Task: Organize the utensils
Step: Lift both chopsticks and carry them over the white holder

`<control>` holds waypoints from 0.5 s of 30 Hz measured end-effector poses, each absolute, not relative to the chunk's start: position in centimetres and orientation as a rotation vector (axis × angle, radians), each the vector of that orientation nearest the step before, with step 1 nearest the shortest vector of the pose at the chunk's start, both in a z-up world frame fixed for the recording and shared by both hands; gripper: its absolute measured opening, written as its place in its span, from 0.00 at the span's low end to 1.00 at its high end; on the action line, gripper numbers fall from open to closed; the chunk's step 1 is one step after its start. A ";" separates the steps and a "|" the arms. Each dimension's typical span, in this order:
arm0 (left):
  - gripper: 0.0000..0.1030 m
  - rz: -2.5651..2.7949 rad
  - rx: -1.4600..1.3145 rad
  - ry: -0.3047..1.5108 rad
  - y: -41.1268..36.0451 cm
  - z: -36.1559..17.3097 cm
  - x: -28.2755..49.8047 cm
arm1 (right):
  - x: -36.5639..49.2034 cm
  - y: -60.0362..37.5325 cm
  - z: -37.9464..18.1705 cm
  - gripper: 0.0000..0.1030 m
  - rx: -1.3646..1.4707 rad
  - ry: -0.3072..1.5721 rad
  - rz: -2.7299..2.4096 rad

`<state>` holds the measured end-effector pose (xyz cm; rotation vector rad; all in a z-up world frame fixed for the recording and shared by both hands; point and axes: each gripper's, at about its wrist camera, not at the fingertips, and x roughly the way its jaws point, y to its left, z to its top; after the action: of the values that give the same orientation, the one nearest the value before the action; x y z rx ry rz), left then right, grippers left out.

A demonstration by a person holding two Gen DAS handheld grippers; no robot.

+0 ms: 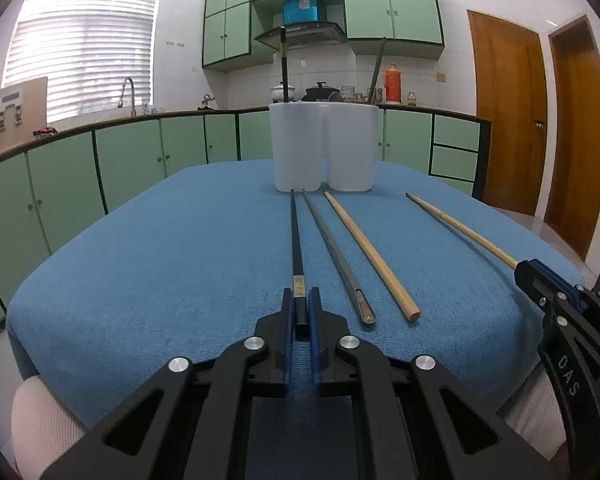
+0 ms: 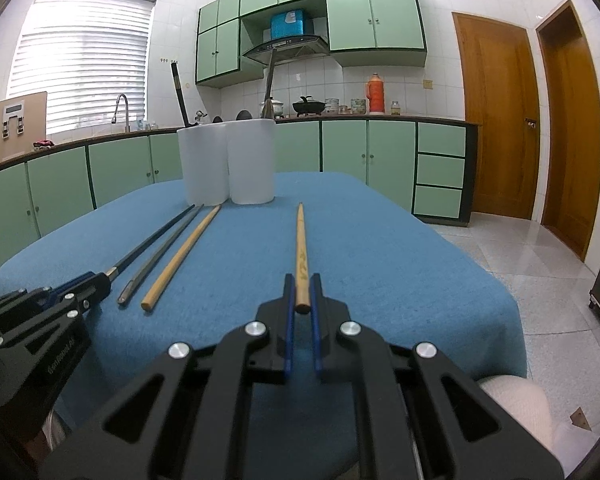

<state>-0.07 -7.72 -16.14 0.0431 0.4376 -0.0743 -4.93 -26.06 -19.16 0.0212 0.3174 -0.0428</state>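
Several chopsticks lie lengthwise on a blue tablecloth (image 1: 160, 248), pointing at a white two-part holder (image 1: 323, 148) at the far end. My left gripper (image 1: 301, 300) is shut on the near end of a black chopstick (image 1: 296, 236). Beside it lie a grey chopstick (image 1: 336, 256) and a wooden chopstick (image 1: 370, 252). My right gripper (image 2: 302, 284) is shut on the near end of a second wooden chopstick (image 2: 300, 240), which shows in the left wrist view (image 1: 460, 230). The holder (image 2: 228, 162) has a black chopstick (image 2: 179, 94) and a grey one (image 2: 269, 84) standing in it.
Green kitchen cabinets (image 1: 132, 152) and a counter with a sink tap (image 1: 127, 94) run behind the table. Pots and a red flask (image 2: 375, 94) stand on the counter. Wooden doors (image 2: 496, 116) and tiled floor (image 2: 540, 264) are to the right of the table edge.
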 end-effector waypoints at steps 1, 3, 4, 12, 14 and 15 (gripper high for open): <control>0.07 -0.073 0.042 0.438 -7.7 -16.1 0.0 | -5.0 -26.1 -19.1 0.06 0.023 0.316 -0.041; 0.07 -0.075 0.039 0.441 -7.6 -16.0 0.1 | -5.2 -26.3 -19.0 0.06 0.027 0.313 -0.038; 0.07 -0.075 0.036 0.443 -7.6 -16.0 0.1 | -5.2 -26.3 -19.0 0.06 0.027 0.312 -0.037; 0.06 -0.076 0.040 0.414 -7.2 -14.6 -0.6 | -5.8 -26.6 -17.8 0.06 0.019 0.281 -0.036; 0.06 -0.076 0.043 0.389 -7.0 -13.9 -1.1 | -5.9 -26.6 -17.3 0.06 0.014 0.269 -0.033; 0.06 -0.077 0.041 0.374 -6.9 -13.4 -1.4 | -6.1 -26.7 -16.7 0.06 0.010 0.258 -0.029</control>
<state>-1.36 -6.93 -13.36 0.0408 0.3737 -0.0767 -6.07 -26.66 -16.75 0.0103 0.2575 -0.0290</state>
